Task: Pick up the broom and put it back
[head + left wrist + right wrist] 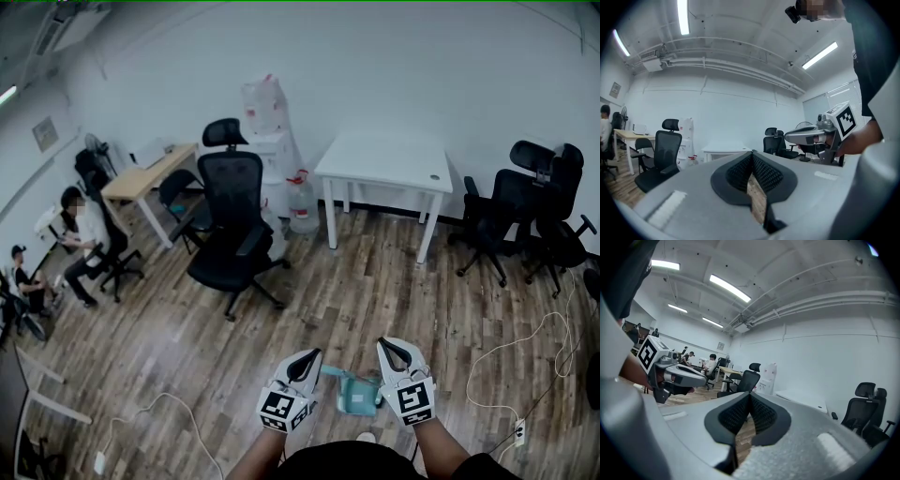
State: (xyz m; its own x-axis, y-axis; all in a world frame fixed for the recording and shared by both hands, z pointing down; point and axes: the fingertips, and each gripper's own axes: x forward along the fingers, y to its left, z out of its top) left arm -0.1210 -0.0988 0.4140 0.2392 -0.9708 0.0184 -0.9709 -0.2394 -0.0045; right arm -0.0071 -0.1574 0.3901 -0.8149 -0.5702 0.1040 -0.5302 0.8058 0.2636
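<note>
Two grippers are held low at 6 o'clock in the head view, side by side and pointed toward 12 o'clock above the wooden floor (375, 281). The left gripper (313, 355) is seen with its jaws pressed together: the ribbed pads meet at the tips and nothing is caught between them, only floor being visible through the slit lower down. The right gripper (383, 344) is closed in the same way, pads touching and nothing pinched. A teal plastic thing (358, 392) is seen on the floor at 6 o'clock, between and beneath the two grippers, and neither set of jaws is closed on it. Whether it is the broom's head or a pan that goes with it cannot be told. A white table (384, 164) is placed against the wall at 1 o'clock, and a water jug (302, 202) is set on the floor just beside its left legs. A black office chair (230, 220) is found at 10 o'clock, with a wooden desk (150, 173) beyond it and two seated people (82, 234) at 9 o'clock. More black chairs (525, 206) are grouped at 3 o'clock. A white cable (506, 361) is trailed over the floor at 4 o'clock.
</note>
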